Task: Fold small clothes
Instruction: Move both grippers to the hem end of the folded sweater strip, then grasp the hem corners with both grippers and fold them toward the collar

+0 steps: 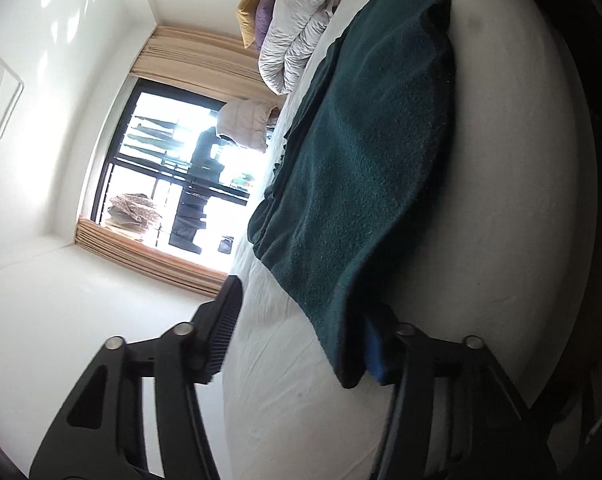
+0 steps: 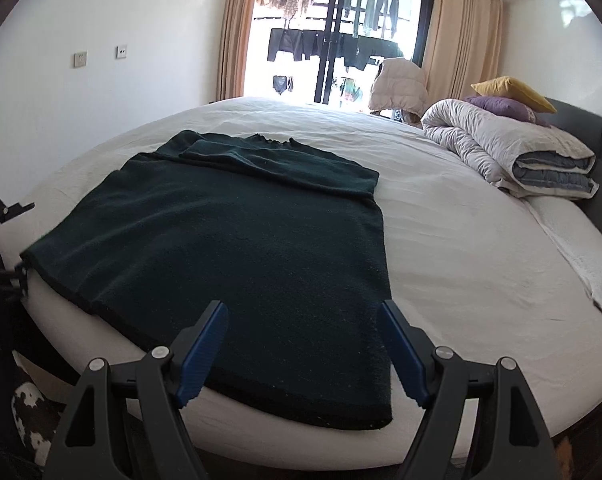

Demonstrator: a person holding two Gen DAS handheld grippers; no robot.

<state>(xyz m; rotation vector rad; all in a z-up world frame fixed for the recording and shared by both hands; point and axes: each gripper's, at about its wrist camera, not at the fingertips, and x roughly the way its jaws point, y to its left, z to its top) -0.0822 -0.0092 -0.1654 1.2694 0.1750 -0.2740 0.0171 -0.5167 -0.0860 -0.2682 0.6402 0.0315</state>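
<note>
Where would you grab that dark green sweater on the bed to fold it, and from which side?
Probably the near hem corners of the sweater, coming in from the foot edge of the bed. It lies flat with sleeves folded across the top, and the hem overhangs that edge, so the fingers of the open right gripper can slide around it.

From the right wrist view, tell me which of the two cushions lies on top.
The yellow cushion. It rests on the purple cushion, which sits against the folded duvet by the headboard.
</note>
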